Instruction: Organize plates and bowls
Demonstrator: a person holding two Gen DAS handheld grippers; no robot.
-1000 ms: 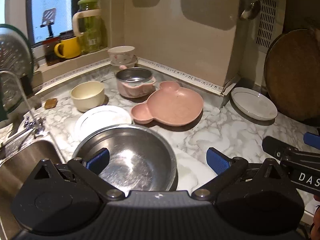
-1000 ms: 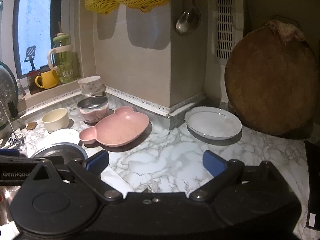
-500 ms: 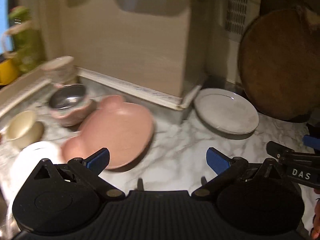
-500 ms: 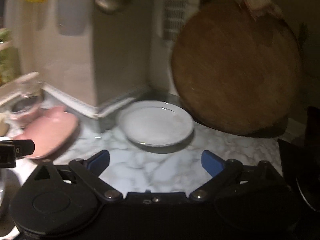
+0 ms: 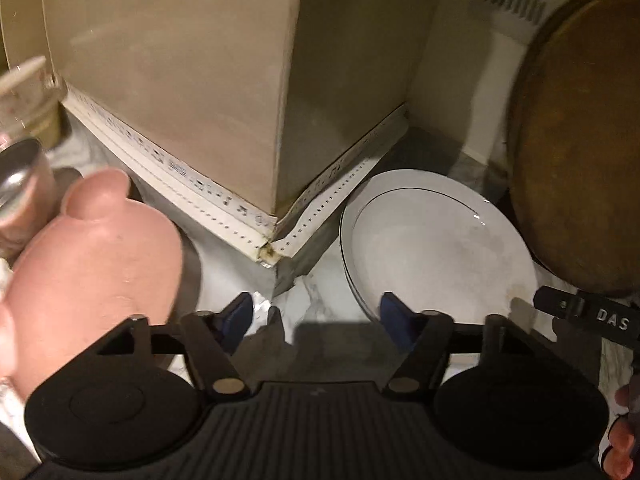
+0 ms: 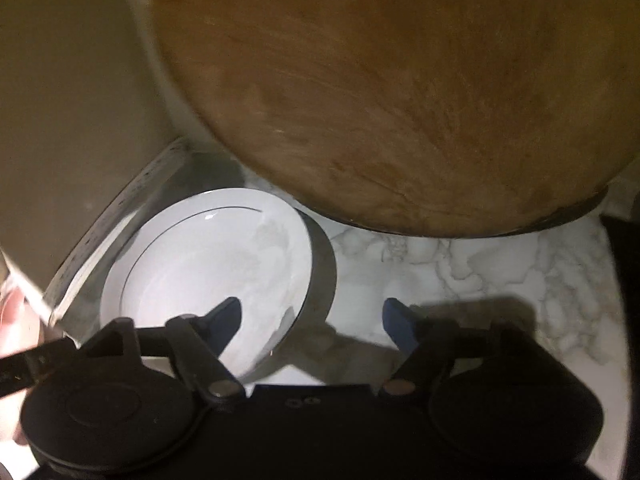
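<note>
A white plate with a thin dark rim line [image 5: 436,248] lies on the marble counter in the corner by the wall pillar; it also shows in the right wrist view [image 6: 208,268]. My left gripper [image 5: 316,316] is open and empty, low over the counter, with its right finger at the plate's left edge. My right gripper [image 6: 312,320] is open and empty, straddling the plate's right rim, left finger over the plate. A pink bear-shaped plate [image 5: 92,268] lies at the left, with a steel-lined bowl [image 5: 20,192] behind it.
A large round wooden board [image 6: 400,92] leans against the wall just behind the white plate; it also shows in the left wrist view [image 5: 580,140]. A beige tiled pillar [image 5: 192,92] juts out between the two plates. The right gripper's arm [image 5: 588,316] reaches in at right.
Both grippers have swung right and moved down and forward to the white plate, which now fills the near view. The sink, steel pan and cream bowl have left the views.
</note>
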